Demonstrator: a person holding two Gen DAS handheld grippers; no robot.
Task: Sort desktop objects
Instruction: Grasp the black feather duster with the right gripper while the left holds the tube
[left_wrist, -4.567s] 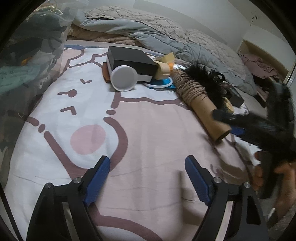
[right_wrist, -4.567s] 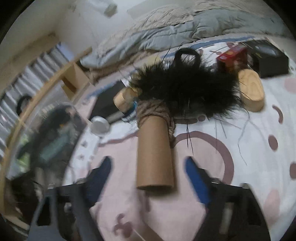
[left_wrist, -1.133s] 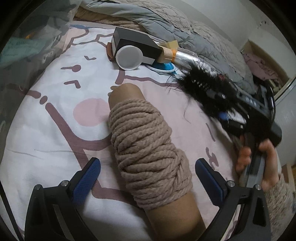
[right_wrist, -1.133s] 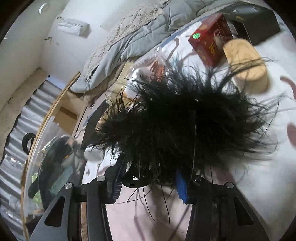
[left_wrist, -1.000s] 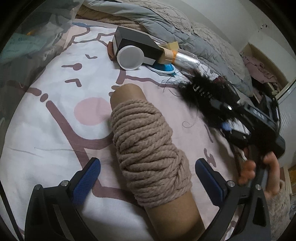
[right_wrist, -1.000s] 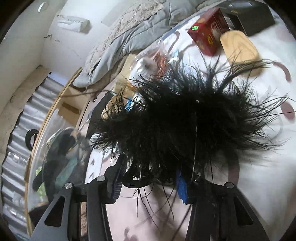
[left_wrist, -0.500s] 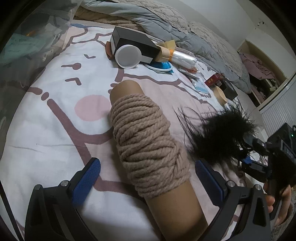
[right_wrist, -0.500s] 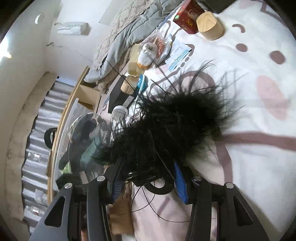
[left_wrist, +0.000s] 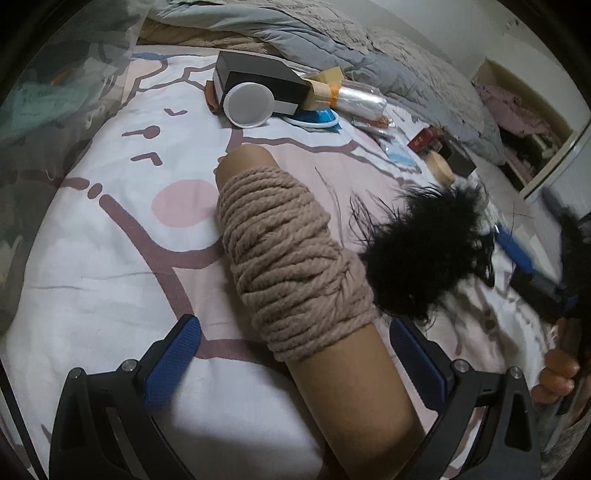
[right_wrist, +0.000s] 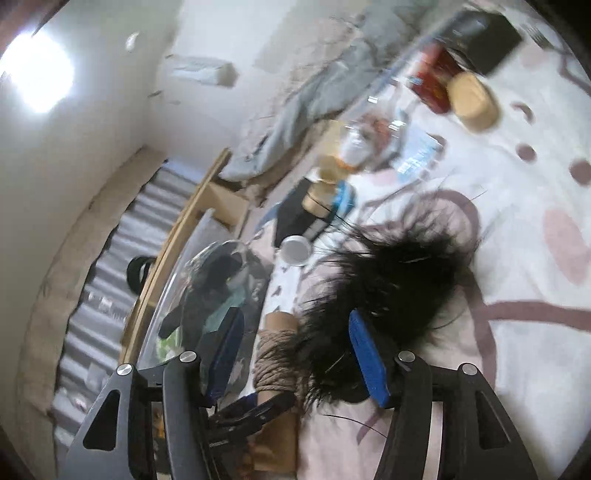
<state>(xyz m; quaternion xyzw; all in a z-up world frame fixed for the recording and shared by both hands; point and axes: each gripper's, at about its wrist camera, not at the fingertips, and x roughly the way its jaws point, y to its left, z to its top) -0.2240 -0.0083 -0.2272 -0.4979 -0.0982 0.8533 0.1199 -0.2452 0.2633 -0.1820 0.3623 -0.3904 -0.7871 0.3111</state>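
Right now the left claw (left_wrist: 295, 354) is pointing down at the bed (left_wrist: 110, 258), its blue pads standing wide on either side of a cardboard tube (left_wrist: 354, 398) wound with beige rope (left_wrist: 288, 258); neither pad is pressing on the tube, so this claw is released, and the tube is lying on the pink-and-white patterned bedsheet. Just beside the rope, on its right in the left wrist view, a black feather puff (left_wrist: 424, 251) is resting on the sheet, touching or nearly touching the rope coil. The right claw (right_wrist: 295, 354) is sitting over that puff (right_wrist: 388, 288), and its jaws have just been opening: the feathers are lying between and ahead of the blue pads, but the pads are standing apart from them rather than clamping, so this claw is released too. A person's hand (left_wrist: 557, 373) is showing at the right edge of the left wrist view, gripping the right tool's handle. Farther up the bed a black box (left_wrist: 258, 81) with a white round lid (left_wrist: 249, 105) leaning on it, a blue dish (left_wrist: 317, 118), a red box (left_wrist: 423, 140) and a round wooden piece (left_wrist: 437, 166) are lying near a grey quilt (left_wrist: 332, 40). The right wrist view is blurred.
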